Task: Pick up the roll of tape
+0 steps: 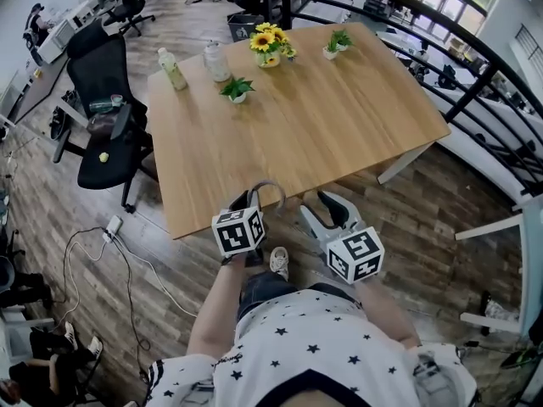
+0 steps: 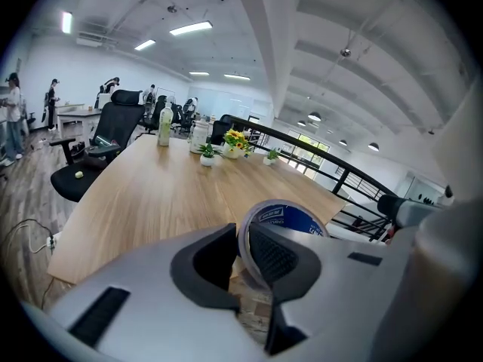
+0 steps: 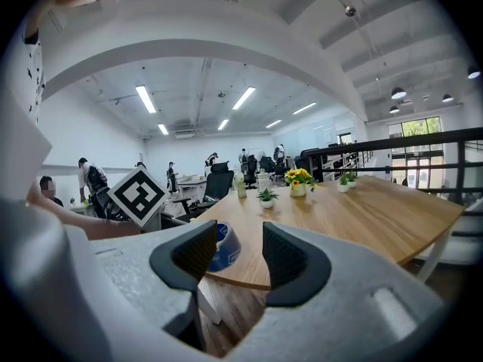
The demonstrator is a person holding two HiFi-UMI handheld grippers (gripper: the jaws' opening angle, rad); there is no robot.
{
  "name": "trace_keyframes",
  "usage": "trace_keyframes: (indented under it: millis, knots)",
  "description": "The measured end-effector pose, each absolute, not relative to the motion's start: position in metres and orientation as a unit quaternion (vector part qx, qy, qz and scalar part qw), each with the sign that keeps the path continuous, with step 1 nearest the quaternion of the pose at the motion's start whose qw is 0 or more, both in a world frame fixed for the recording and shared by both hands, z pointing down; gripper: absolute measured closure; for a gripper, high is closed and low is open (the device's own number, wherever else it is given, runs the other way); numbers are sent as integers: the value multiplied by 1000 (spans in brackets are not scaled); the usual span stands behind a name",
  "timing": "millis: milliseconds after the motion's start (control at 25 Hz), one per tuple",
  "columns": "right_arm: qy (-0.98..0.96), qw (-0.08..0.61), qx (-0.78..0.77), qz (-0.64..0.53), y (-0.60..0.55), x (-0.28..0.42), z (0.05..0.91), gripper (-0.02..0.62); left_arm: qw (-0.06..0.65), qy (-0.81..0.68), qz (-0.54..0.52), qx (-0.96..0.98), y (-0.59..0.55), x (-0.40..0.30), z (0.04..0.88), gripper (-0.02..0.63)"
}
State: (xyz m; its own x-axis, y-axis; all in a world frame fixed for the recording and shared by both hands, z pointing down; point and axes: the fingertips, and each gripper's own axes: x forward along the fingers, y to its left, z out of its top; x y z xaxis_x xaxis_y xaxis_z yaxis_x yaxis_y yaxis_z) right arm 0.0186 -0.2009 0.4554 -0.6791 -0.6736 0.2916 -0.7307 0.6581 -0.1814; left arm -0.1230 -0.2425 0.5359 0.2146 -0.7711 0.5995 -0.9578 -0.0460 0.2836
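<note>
The roll of tape [image 2: 288, 219], a thin ring with a blue printed core, stands on edge, and my left gripper [image 2: 243, 249] is shut on its rim. In the head view the tape [image 1: 269, 184] rises above the left gripper [image 1: 252, 202], just off the near edge of the wooden table [image 1: 322, 125] and over the floor. My right gripper [image 1: 327, 211] hangs beside it on the right, open with nothing between its pads. The right gripper view looks past its own jaws [image 3: 240, 253] at the tape [image 3: 226, 245] and the left gripper's marker cube [image 3: 139, 194].
At the table's far side stand a bottle [image 1: 172, 68], a jar [image 1: 216, 61], a pot of sunflowers [image 1: 270, 43] and two small potted plants [image 1: 237, 89] [image 1: 337, 42]. A black office chair [image 1: 106, 117] is at the left. A dark railing [image 1: 475, 75] runs along the right. Cables [image 1: 113, 225] lie on the floor.
</note>
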Motion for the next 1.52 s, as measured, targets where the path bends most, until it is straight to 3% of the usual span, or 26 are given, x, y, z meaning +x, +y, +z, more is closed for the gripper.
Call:
trace_keyframes:
  millis: [560,1520]
  knots:
    - [-913,84,377,128,-136,40,451,423,323,-623,100,705,-155,-108,518,552]
    - [-916,74,385,89,-41,55,445,580,308,-621,40,720,-30,-93,488,552]
